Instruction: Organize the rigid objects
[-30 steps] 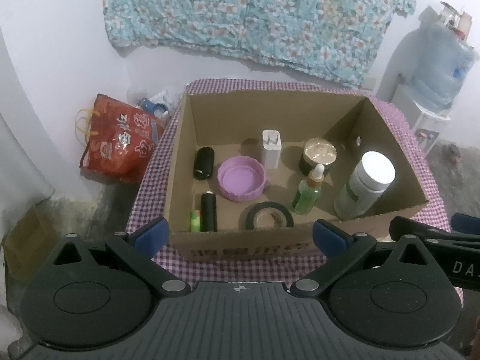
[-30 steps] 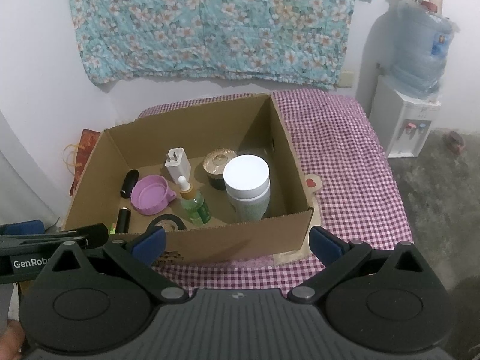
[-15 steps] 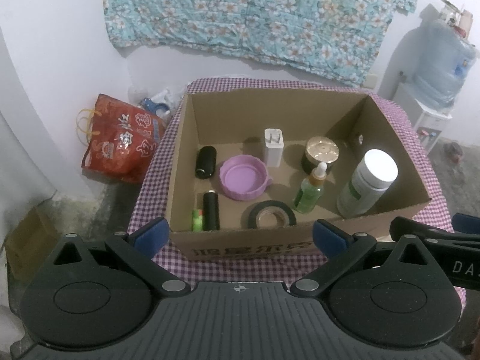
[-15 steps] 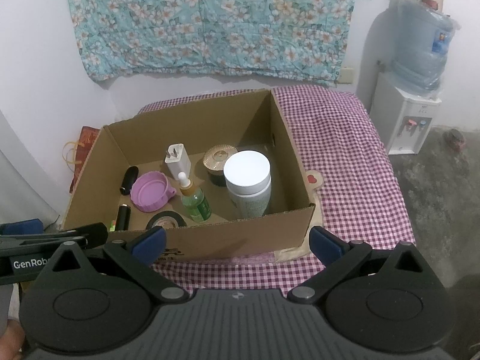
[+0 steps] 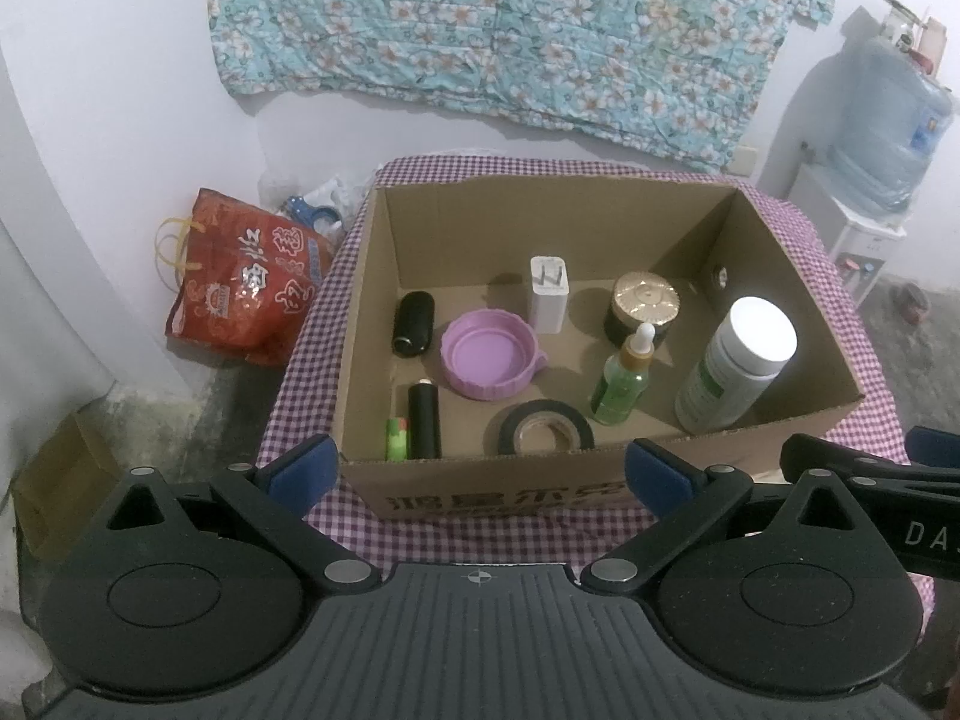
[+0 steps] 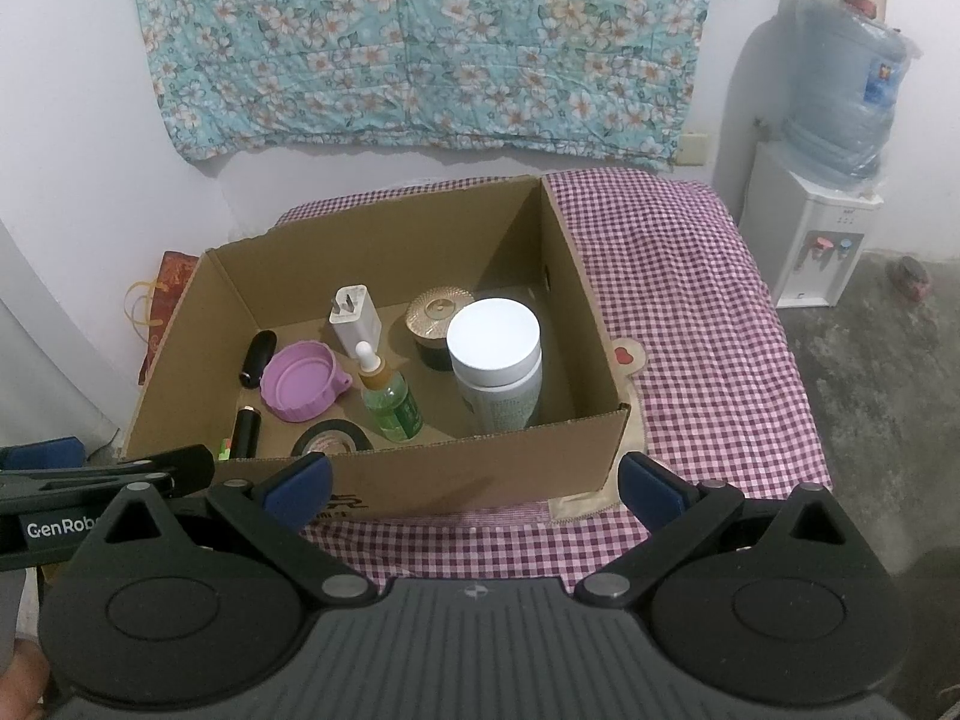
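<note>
- The left claw (image 5: 477, 471) hangs spread wide and grasps nothing, its blue-tipped fingers (image 5: 300, 468) low in front of the cardboard box (image 5: 498, 495).
- The right claw (image 6: 474, 483) is likewise spread wide and empty, set before the box's near wall; part of it shows at the right edge of the left wrist view.
- The box stands open on a counter covered with a purple checked cloth (image 6: 690, 324), toward the cloth's left side.
- Inside, a white-lidded bottle (image 5: 735, 372) stands upright near the right wall.
- A green dropper bottle (image 5: 624, 384) stands just left of it, and a dark jar with a gold lid (image 5: 642, 309) sits behind the dropper bottle.
- A white plug adapter (image 5: 548, 294) stands upright near the back, prongs up.
- A purple lid (image 5: 489, 354) lies open side up in the middle, with a black cylinder (image 5: 413, 324) lying just to its left.
- Near the front wall lie a roll of black tape (image 5: 546, 435), flat, and a second black tube (image 5: 424, 420) with a small green item (image 5: 396, 447) beside it.
- A red bag (image 5: 246, 288) sits on the floor left of the counter.
- A water dispenser (image 6: 810, 246) with a blue jug stands at the right, against the wall.
- A floral cloth (image 6: 420, 42) hangs on the wall behind.
</note>
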Demonstrator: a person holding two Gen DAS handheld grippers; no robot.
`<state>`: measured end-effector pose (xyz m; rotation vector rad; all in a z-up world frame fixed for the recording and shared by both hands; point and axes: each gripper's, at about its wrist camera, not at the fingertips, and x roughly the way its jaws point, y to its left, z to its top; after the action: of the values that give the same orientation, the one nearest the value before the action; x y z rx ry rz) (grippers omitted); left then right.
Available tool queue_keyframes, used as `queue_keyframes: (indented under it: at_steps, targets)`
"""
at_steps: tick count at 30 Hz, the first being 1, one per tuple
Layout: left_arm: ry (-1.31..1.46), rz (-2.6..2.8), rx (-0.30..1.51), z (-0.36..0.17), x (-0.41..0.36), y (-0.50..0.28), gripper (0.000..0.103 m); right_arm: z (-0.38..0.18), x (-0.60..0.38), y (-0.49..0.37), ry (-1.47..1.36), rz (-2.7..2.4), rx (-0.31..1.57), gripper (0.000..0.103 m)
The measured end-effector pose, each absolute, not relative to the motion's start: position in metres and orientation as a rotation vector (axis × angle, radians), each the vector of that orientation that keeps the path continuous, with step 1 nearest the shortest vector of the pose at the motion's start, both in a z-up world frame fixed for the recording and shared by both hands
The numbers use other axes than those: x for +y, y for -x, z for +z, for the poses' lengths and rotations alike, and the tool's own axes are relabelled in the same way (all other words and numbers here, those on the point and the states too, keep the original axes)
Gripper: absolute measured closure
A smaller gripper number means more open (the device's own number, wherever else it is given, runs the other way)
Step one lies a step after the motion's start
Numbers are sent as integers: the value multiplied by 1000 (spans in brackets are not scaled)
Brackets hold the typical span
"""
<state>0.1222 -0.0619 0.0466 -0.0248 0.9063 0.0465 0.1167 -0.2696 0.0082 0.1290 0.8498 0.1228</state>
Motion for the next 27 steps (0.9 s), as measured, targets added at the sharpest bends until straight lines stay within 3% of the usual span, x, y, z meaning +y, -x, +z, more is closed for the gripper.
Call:
queue_keyframes:
  at_steps: [27]
  targets:
    - [22,52,901,47,-60,-121,1,8,-272,-117,-124,127,849,0]
